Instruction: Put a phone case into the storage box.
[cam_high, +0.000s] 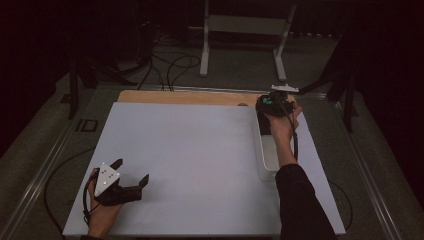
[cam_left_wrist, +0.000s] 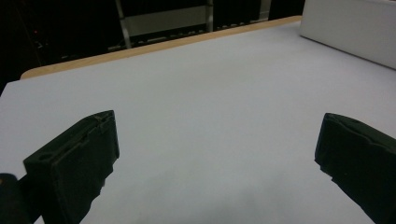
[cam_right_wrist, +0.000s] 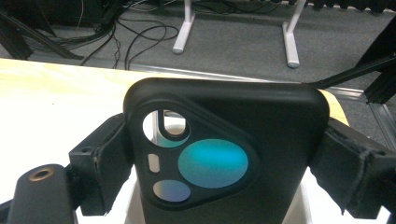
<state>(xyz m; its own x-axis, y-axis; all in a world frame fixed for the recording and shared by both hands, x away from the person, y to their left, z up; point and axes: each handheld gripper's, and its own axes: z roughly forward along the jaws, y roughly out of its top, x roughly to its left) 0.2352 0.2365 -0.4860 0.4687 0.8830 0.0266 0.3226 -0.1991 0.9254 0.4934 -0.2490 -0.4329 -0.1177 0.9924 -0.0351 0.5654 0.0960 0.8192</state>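
- High view: the right gripper (cam_high: 270, 104) is at the far right of the white table (cam_high: 190, 150), over the far end of a long white tray (cam_high: 266, 157); it's carrying a black phone case (cam_high: 265, 103), so the case is up in the air above the tray, not resting on anything; the left gripper (cam_high: 131, 175) sits near the front left corner, well apart from all that.
- Left gripper view: jaws spread wide with nothing between them, just bare table; side wall of the tray (cam_left_wrist: 348, 30) peeks in top right; so this one's idle.
- Right gripper view: the phone case (cam_right_wrist: 229, 154) is pinched across its width, one jaw on each side edge, camera cutout facing the lens; looks like a soft case, so I'd guess squeezing on the edges could bow it and let it pop out; if it slips here it could drop beside the tray or off the far table edge, since both are close.
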